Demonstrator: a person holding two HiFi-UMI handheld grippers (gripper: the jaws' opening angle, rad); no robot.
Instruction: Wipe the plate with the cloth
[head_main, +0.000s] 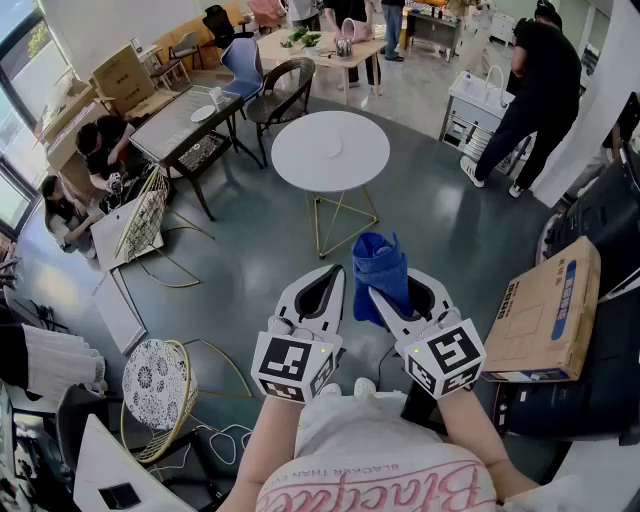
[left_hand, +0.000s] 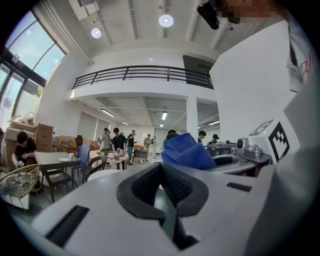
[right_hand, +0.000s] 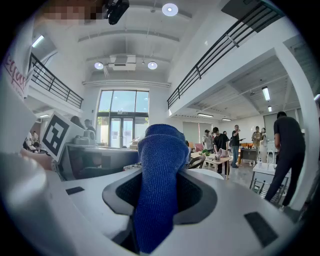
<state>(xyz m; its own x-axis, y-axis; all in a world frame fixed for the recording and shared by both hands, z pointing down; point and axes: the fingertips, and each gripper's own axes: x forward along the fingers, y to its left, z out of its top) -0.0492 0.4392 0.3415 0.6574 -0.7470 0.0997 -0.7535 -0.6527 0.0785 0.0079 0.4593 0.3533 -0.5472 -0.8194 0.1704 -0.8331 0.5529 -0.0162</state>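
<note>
Plainly soft and light, the blue cloth (right_hand: 157, 170) is a knitted, nubbly wad that bunches and droops rather than holding a shape. The right gripper (head_main: 383, 296) pinches it mid-fold, with a loose crest standing above the jaws. The left gripper (left_hand: 165, 200) is pressed together on nothing. No plate shows near the grippers. Wiping would probably go better with more cloth left free below the pinch.

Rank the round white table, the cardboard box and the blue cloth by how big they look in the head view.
1. cardboard box, only narrowly ahead; it sits nearer the camera, so its lead over the table is unsure.
2. round white table.
3. blue cloth, clearly the smallest.
</note>
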